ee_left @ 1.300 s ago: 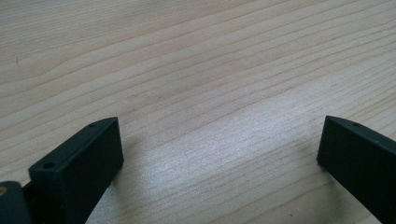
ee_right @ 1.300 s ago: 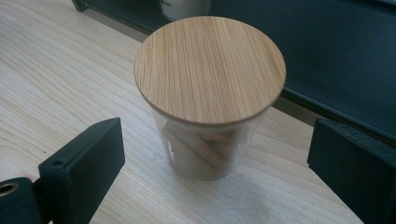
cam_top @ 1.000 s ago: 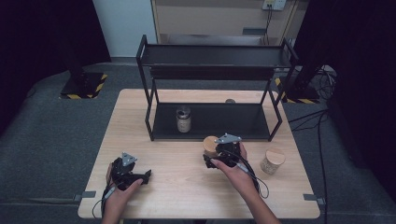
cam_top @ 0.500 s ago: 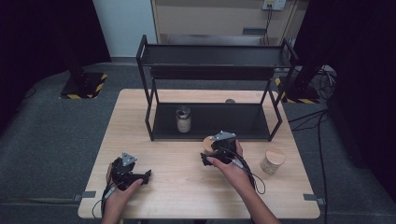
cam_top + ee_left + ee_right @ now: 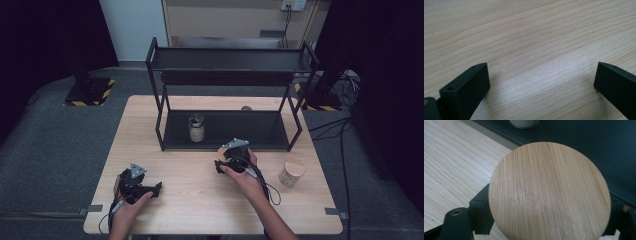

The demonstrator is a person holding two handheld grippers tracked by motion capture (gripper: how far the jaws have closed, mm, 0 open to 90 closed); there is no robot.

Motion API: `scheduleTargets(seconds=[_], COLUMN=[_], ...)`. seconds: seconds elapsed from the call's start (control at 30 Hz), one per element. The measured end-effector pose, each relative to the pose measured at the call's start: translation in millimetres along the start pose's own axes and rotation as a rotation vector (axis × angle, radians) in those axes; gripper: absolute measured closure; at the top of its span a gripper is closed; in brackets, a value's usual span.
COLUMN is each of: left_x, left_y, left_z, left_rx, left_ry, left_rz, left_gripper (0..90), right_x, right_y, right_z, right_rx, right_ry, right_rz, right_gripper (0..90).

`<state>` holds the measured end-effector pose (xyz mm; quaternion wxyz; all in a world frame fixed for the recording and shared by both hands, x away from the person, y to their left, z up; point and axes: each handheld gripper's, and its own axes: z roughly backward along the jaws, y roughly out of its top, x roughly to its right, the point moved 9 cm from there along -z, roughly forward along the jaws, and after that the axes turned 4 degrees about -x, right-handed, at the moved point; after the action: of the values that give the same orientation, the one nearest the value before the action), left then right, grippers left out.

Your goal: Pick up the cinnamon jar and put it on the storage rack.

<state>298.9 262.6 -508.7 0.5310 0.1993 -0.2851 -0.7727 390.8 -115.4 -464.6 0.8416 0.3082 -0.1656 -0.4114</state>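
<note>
A jar with a round bamboo lid stands on the wooden table just in front of the black rack; in the high view only an edge of the lid shows beside the hand. My right gripper reaches over it. Its jaws have just been closing, and both now press the lid's sides in the right gripper view. My left gripper rests near the table's front left, open, with bare wood between its widely spread jaws.
A black two-tier rack stands at the back of the table. A glass jar sits on its lower shelf, and its base shows in the right gripper view. Another bamboo-lidded jar stands at the right.
My right gripper has shifted slightly toward the rack and over the jar, covering most of its lid, and its jaws have closed on it. The left hand has kept still.
</note>
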Motion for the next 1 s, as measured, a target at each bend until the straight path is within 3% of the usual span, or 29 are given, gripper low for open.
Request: scheduleTargets(seconds=[0.33,0.43,0.7,1.0], left_x=[-0.1,-0.2,-0.3,-0.3], left_y=[0.0,0.1,0.1,0.1], left_z=[0.0,0.0,-0.1,-0.1], left_rx=[0.000,0.000,0.000,0.000], left_ry=[0.000,-0.001,-0.001,-0.002], left_rz=[-0.001,-0.002,-0.002,-0.002], left_gripper=[0.0,0.0,0.0,0.0], right_x=[-0.2,-3.5,-6.4,-1.9], right_y=[-1.2,-0.8,0.3,-2.6], right_z=[0.2,2.1,16.4,20.2], right_rx=[0.010,0.010,0.034,0.032], right_ry=[-0.006,-0.028,-0.022,-0.016], right_rz=[-0.020,0.001,0.006,-0.020], right_gripper=[25.5,25.7,25.7,25.7])
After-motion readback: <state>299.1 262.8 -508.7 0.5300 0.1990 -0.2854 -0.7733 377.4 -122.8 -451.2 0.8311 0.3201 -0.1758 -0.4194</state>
